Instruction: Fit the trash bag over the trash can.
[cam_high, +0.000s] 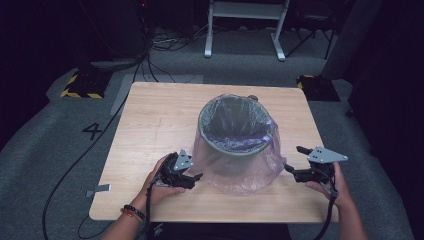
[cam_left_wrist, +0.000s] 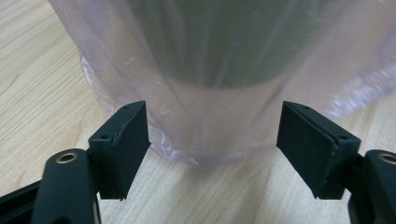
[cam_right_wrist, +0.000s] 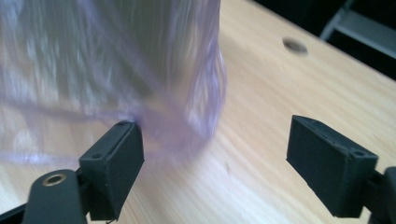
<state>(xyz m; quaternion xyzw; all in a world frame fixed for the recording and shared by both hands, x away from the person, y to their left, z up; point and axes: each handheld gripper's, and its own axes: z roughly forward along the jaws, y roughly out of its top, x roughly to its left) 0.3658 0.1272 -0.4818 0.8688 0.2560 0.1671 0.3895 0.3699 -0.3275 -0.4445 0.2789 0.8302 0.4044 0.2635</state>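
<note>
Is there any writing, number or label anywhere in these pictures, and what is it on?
"4": a large dark numeral on the grey floor left of the table, at.
Yellow-and-black hazard stripes, a sign without words, edge the dark floor plate at the far left.
No readable text on the bin, its plastic bag, or the left gripper and right gripper.

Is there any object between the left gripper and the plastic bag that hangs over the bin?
No, nothing visible. The left gripper faces the plastic bag directly, jaws open; between them lies bare table.
</note>
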